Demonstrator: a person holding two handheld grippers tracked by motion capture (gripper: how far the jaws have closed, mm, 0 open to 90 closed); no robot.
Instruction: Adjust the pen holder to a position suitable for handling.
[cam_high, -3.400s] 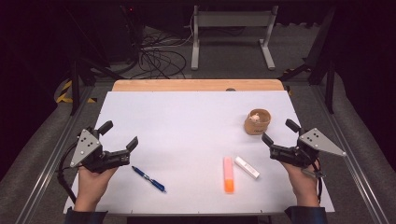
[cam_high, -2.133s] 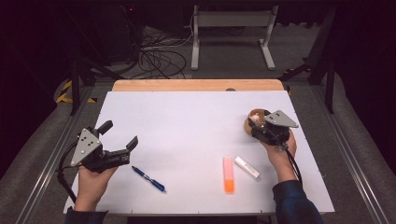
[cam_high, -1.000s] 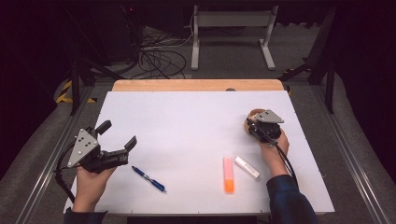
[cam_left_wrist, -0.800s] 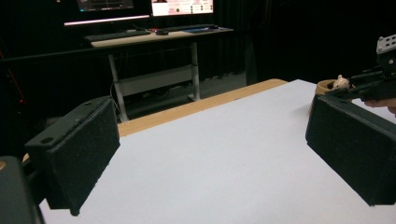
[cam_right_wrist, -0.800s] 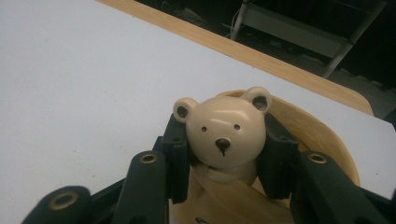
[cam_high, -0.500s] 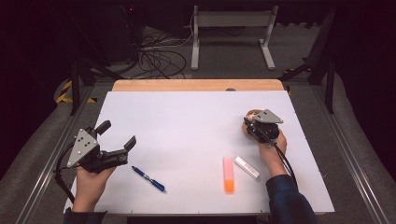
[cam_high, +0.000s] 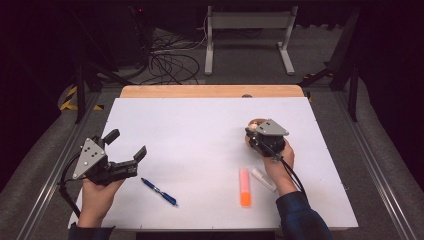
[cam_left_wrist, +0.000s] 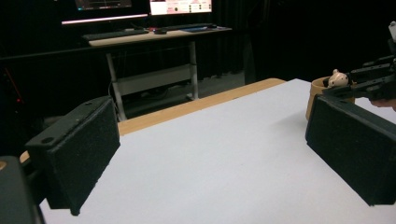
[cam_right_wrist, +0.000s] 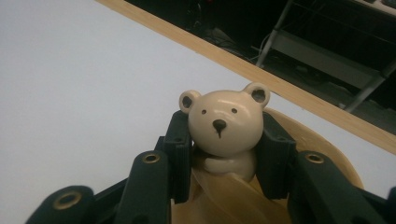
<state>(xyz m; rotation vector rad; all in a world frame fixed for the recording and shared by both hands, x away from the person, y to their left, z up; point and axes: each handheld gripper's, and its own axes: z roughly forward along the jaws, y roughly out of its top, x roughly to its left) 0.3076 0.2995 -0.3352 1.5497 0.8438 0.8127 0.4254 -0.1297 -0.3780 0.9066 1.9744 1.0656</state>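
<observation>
A small cream bear figure (cam_right_wrist: 224, 121) sits at the mouth of a round wooden cup (cam_right_wrist: 322, 149) on the right of the white table (cam_high: 200, 130). My right gripper (cam_right_wrist: 224, 140) is shut on the bear, one jaw on each side of its head. In the high view this gripper (cam_high: 255, 135) covers most of the cup. My left gripper (cam_high: 127, 144) hovers over the table's left side, open, with nothing between its pads (cam_left_wrist: 79, 158). From the left gripper view the bear (cam_left_wrist: 335, 78) and cup (cam_left_wrist: 317, 93) show far off at the right.
A blue pen (cam_high: 159, 192) lies near the front, right of my left gripper. An orange highlighter (cam_high: 244, 187) and a white stick (cam_high: 263, 179) lie in front of the cup. A wooden strip (cam_high: 210, 91) edges the table's far side.
My right gripper came in from the table's right edge to the cup and shut on the bear, then shifted slightly left. The left gripper has barely moved.
</observation>
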